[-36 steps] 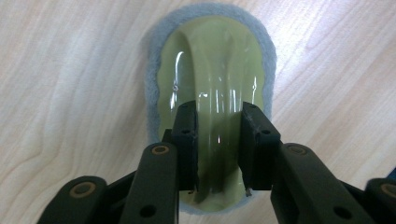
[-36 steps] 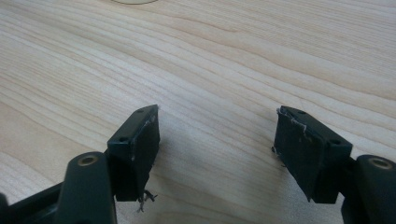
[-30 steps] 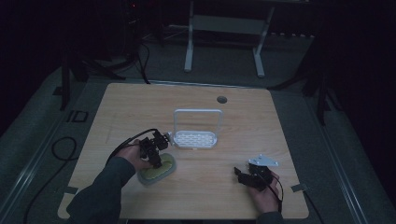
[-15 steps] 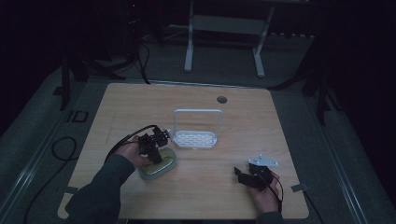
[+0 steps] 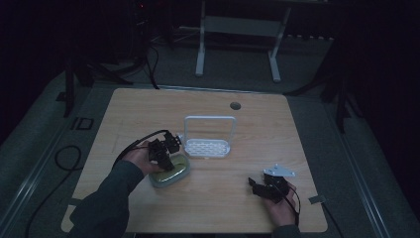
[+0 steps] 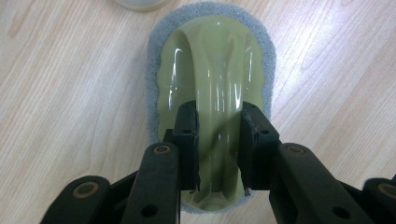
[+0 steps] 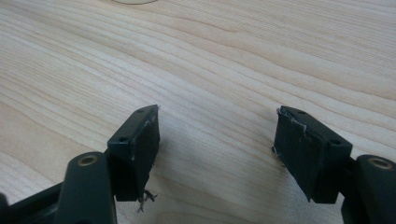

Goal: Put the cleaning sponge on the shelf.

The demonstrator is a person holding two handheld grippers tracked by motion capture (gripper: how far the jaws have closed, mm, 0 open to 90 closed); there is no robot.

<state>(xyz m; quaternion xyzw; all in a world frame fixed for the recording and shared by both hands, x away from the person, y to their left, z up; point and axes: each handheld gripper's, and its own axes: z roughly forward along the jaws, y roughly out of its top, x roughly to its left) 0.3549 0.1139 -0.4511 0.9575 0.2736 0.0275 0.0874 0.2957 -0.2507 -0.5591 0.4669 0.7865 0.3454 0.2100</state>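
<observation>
1. Left gripper [image 6: 218, 149] has its two black jaws pinched on the raised olive-green handle of the scrubbing sponge [image 6: 210, 70], one jaw on each flank of the handle's arch; seen from the high view the same gripper [image 5: 162, 152] sits on top of the sponge [image 5: 171, 171].
2. Since a second ago the left hand [image 5: 141, 157] has drawn the sponge up the table and toward the white rack; it lay nearer the person's edge before and now lies just beside the rack's front left corner. The grip looks unchanged through that shift.
3. My reading: the sponge is being carried or slid toward the rack, and the move is most of the way there; lifting it over the rack's low rim would be the likely remaining part.
4. Sponge itself: grey abrasive pad below, glossy green moulded handle above, lying flat on the wooden table [image 5: 297, 129], or only barely raised; I cannot tell which.
5. White rack [image 5: 208, 147]: a shallow perforated tray with a tall hoop handle standing upright at its back. Nothing lies in it.
6. Right gripper [image 7: 217, 149] rests well apart at the person's near right, jaws spread wide over bare wood, holding nothing; in the high view it [image 5: 260, 187] is cradled in the right hand [image 5: 280, 206].
</observation>
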